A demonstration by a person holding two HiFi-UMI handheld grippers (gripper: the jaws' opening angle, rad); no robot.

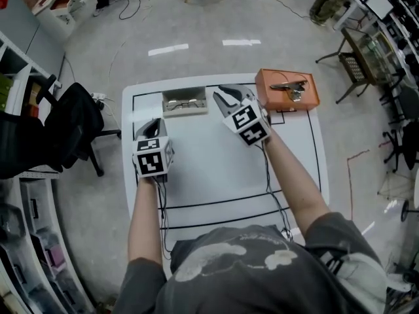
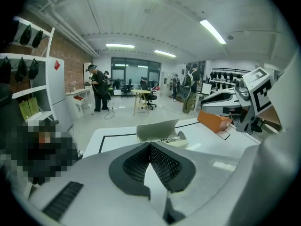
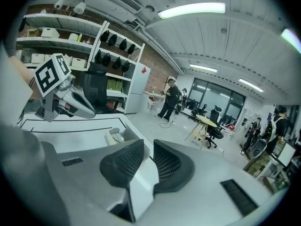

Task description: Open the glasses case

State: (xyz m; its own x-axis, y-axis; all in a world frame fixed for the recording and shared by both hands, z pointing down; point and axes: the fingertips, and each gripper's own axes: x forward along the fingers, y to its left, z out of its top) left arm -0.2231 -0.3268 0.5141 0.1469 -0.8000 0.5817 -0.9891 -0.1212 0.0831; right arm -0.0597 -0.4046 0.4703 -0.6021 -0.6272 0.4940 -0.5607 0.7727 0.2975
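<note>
The grey glasses case [image 1: 184,101] lies open at the back of the white table [image 1: 216,169], lid up, with a pair of glasses [image 2: 169,139] inside. It also shows low and small in the right gripper view as the case [image 3: 114,136]. My left gripper [image 1: 152,123] hovers front left of the case, apart from it; its jaws [image 2: 150,146] meet at the tips with nothing between them. My right gripper [image 1: 222,94] hangs just right of the case, and its jaws [image 3: 148,147] stand a narrow gap apart, holding nothing.
An orange box [image 1: 287,89] with a metal object [image 1: 291,87] on top sits at the table's back right corner. A black office chair [image 1: 72,120] stands left of the table. Shelves line the left wall. People stand far off by the windows.
</note>
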